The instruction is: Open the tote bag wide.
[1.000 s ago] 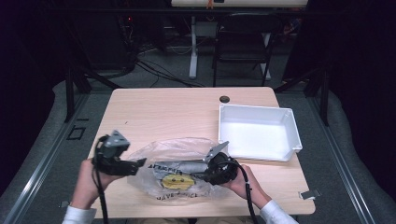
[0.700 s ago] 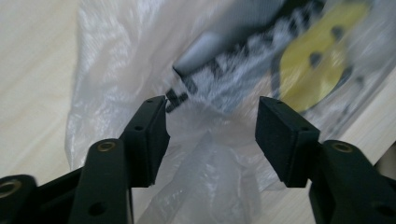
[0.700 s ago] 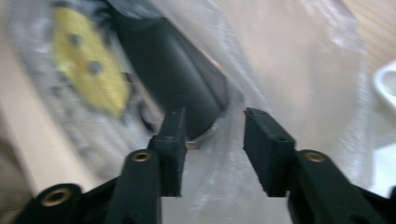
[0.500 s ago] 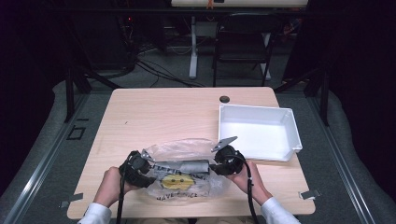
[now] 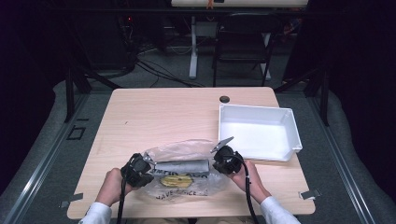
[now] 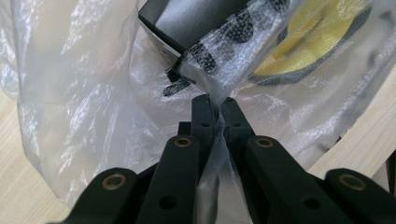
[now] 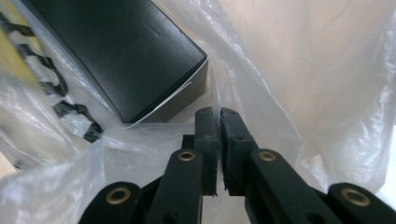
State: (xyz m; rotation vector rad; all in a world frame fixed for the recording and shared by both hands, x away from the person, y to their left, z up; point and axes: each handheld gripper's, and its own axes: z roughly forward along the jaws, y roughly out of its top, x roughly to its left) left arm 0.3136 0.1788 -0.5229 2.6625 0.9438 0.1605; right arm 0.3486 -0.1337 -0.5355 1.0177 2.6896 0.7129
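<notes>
I have the clear plastic bag lying on the table, near the edge closest to the person. Taking the bag as my landmark: my left claw sits at its left end and my right claw at its right end, each held in one of the person's hands.

In the left gripper view, my left claw is clamped on a pinched fold of the bag's film; the plastic runs down between the two jaws, which stand pressed together on it. In the right gripper view, my right claw is likewise closed on the bag's film, with only a thin slit between the jaws where the plastic passes through.

Inside the bag lies a dark box, stretched lengthwise between the two claws. In the right gripper view a corner of the box sits just beyond my jaw tips, behind the film. A yellow round print with black lettering shows on the bag's near side, just below the box.

Beyond the bag's right end, a white tray stands on the table, apart from the bag. A small dark round spot lies on the table farther back from the bag, just by the tray's far left corner.
</notes>
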